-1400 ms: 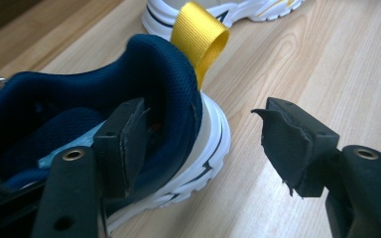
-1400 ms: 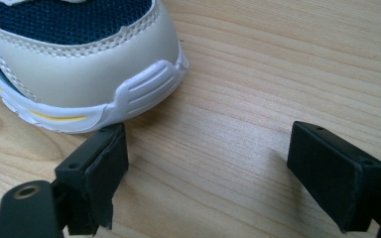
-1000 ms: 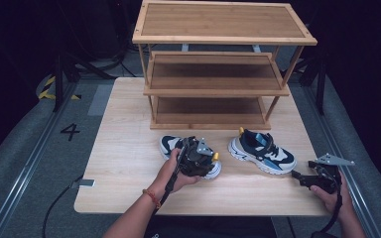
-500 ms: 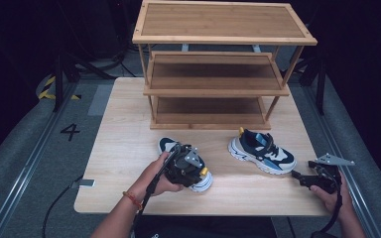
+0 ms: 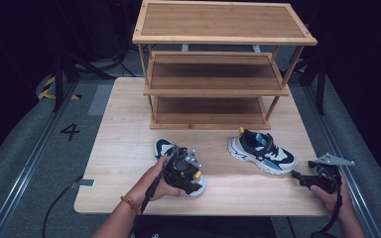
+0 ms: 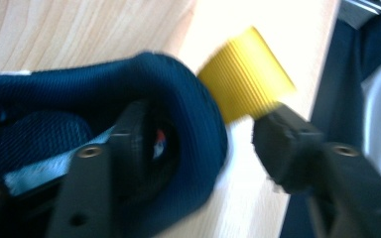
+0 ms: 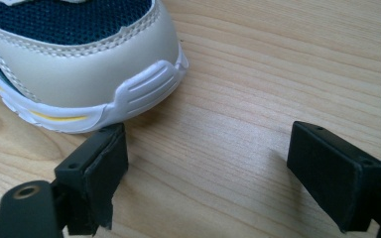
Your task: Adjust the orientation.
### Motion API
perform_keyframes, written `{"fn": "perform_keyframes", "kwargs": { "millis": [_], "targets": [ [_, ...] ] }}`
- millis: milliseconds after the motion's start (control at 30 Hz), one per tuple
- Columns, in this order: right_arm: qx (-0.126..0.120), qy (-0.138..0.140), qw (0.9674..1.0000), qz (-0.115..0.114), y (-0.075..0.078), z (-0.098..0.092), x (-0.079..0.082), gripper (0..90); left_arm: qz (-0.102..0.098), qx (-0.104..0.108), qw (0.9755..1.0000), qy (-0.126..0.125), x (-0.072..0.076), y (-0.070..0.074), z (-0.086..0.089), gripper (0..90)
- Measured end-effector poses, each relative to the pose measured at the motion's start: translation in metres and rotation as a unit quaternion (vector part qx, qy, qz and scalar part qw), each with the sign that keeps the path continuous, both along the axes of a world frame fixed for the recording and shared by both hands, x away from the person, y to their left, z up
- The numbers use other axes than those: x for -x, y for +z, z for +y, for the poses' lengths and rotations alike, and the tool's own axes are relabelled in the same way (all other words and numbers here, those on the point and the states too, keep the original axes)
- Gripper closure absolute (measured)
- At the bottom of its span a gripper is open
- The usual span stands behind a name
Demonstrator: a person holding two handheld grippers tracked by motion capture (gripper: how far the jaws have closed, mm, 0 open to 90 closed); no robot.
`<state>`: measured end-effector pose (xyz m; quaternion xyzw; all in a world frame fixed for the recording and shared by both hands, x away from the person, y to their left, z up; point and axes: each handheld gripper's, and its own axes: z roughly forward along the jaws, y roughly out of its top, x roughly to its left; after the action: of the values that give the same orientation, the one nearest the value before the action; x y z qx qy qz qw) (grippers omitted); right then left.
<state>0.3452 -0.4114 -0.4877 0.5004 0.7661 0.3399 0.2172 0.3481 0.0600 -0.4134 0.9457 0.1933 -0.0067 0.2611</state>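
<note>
Two navy, white and cream sneakers lie on the wooden table (image 5: 124, 148). My left gripper (image 5: 181, 171) is over the heel of the left sneaker (image 5: 164, 148). In the left gripper view one jaw is inside the navy collar (image 6: 178, 99) and the other stands outside the heel by the yellow pull tab (image 6: 245, 74). The jaws of my left gripper (image 6: 208, 134) have just been opening, with the heel loose between them. The right sneaker (image 5: 263, 148) rests alone. My right gripper (image 5: 300, 177) is open just off its toe (image 7: 94, 74), with bare wood between the jaws (image 7: 208, 148).
A three-tier wooden shoe rack (image 5: 218, 74) stands at the back of the table, its shelves bare. The table's front edge runs just below both hands. Dark floor and cables lie around the table.
My left gripper has moved left and nearer the front edge, and the left sneaker's heel has swung with it. The right hand and right sneaker have stayed put.
</note>
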Motion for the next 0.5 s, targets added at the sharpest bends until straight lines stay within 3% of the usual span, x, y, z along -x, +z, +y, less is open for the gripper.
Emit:
{"fn": "perform_keyframes", "kwargs": {
  "millis": [167,267,367,400,433,500],
  "targets": [
    [0.000,0.000,1.0000,0.000,0.0000,0.0000,0.0000,16.6,0.020,-0.016,0.9996,-0.007,-0.0040,-0.0074,-0.0086,46.3],
    [0.000,0.000,1.0000,0.000,0.0000,0.0000,0.0000,16.6,0.029,-0.010,0.9995,-0.006,-0.0076,-0.0070,-0.0067,57.7],
    [0.000,0.000,1.0000,0.000,0.0000,0.0000,0.0000,16.6,0.031,-0.017,0.9990,-0.026,-0.0077,-0.0056,-0.0052,64.2],
    [0.000,0.000,1.0000,0.000,0.0000,0.0001,0.0000,16.6,0.033,-0.027,0.9979,-0.048,-0.0052,-0.0042,-0.0042,67.2],
    [0.000,0.000,1.0000,0.000,0.0000,0.0001,0.0000,16.6,0.033,-0.027,0.9979,-0.048,-0.0052,-0.0042,-0.0042,67.5],
    [0.000,0.000,1.0000,0.000,0.0000,0.0001,0.0001,16.6,0.055,-0.049,0.9931,-0.091,-0.0035,-0.0016,0.0001,68.4]
  ]
}}
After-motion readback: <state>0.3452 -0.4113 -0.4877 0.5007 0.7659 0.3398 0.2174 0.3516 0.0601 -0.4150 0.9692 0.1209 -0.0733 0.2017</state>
